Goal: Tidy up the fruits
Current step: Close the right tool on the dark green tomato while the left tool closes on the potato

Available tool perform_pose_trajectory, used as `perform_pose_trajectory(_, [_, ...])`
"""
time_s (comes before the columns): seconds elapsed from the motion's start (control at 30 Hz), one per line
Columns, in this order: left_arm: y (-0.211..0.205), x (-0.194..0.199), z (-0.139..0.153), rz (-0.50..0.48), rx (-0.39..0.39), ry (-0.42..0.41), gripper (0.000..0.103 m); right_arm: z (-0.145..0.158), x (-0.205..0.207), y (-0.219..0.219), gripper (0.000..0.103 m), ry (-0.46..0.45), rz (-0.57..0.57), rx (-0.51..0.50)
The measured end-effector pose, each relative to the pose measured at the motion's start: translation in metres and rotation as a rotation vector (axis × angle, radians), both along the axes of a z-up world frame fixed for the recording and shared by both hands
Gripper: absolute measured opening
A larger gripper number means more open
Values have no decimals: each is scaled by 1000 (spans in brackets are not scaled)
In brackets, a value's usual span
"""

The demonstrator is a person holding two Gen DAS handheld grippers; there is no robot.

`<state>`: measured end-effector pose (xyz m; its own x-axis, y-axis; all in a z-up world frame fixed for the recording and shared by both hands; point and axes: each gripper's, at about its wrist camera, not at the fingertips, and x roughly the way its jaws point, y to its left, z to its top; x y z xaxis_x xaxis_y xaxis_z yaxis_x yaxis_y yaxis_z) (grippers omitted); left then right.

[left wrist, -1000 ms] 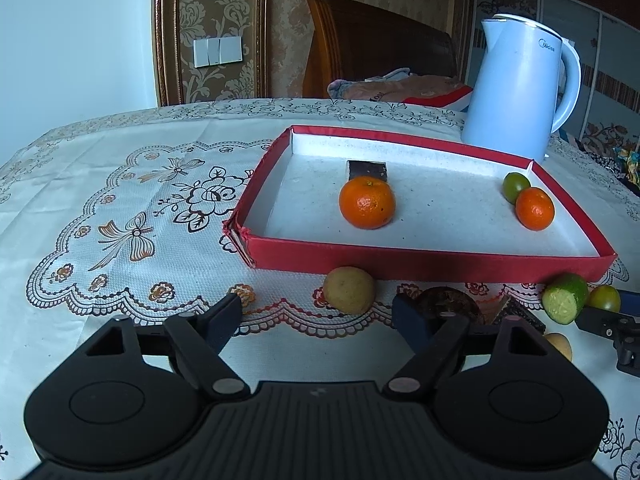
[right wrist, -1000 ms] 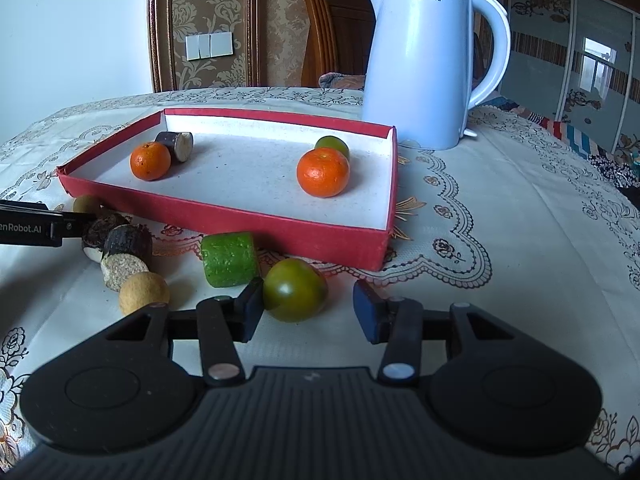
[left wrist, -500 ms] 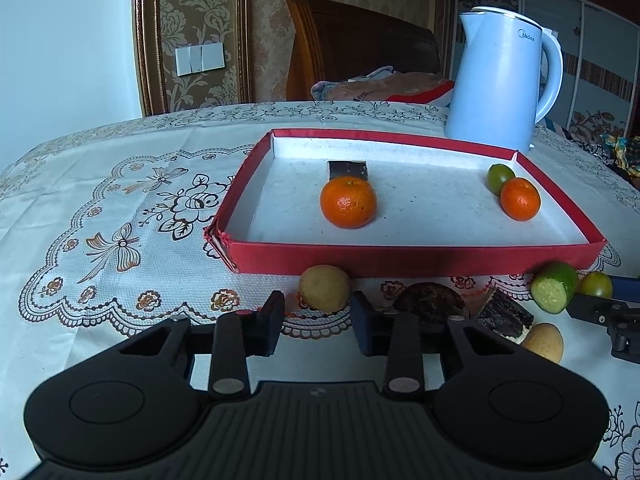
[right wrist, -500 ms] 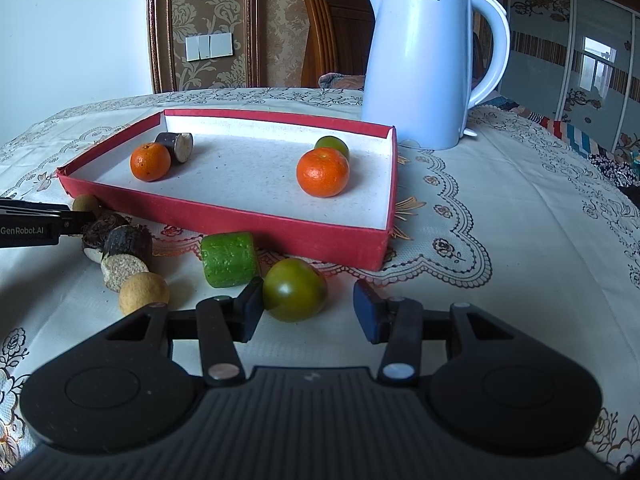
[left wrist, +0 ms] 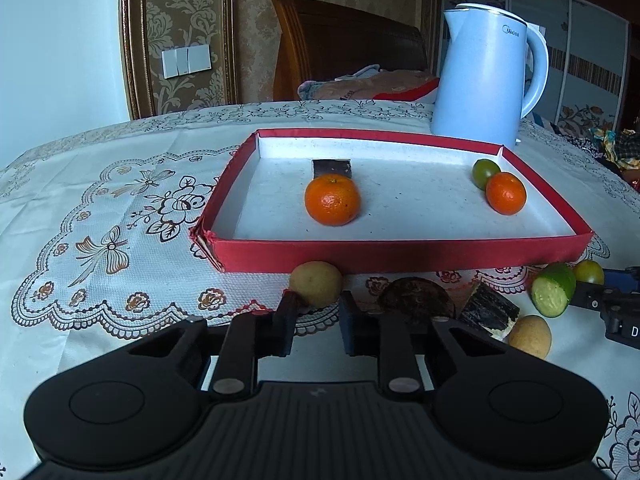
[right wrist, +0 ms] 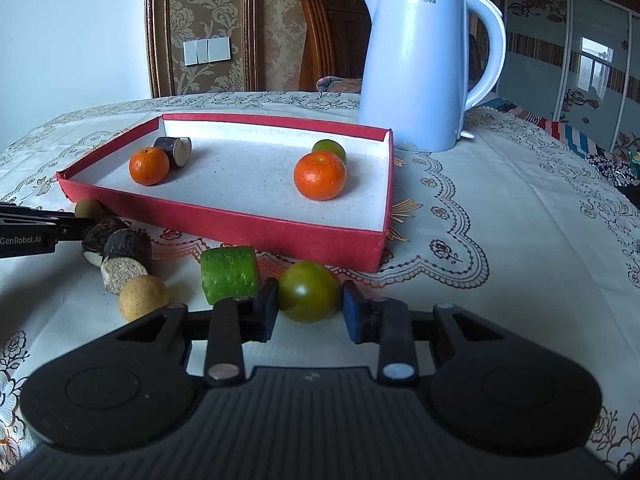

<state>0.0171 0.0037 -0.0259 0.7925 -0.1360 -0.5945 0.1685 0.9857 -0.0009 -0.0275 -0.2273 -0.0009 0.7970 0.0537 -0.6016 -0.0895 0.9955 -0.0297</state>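
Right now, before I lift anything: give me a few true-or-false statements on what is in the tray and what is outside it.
1. Two oranges lie in the red tray. True.
2. The kettle stands inside the tray. False: it stands on the tablecloth behind the tray.
3. The cucumber piece lies in the tray. False: it lies on the cloth in front of the tray.
4. A dark cut piece lies in the tray beside one orange. True.

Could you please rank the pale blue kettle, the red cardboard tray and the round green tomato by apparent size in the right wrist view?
1. red cardboard tray
2. pale blue kettle; the two look close, so this order is unsure.
3. round green tomato, smallest despite being nearest the camera.
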Motion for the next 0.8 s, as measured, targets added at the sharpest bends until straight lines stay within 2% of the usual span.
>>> perform_pose_trajectory(0.23, [-1, -6, 2, 2, 14, -26, 22, 2, -3, -3, 31, -19, -36, 2])
perform_pose_trajectory(0.5, [-1, -16, 8, 0, 17, -91, 21, 7, -11, -12, 31, -82, -80, 28])
perform_pose_trajectory(0.6, [-3, -12, 5, 0, 31, -65, 20, 6, -8, -13, 31, -67, -77, 34])
perform_pose_trajectory(0.8, [2, -2, 2, 8, -7, -18, 20, 5, -7, -14, 31, -55, -73, 41])
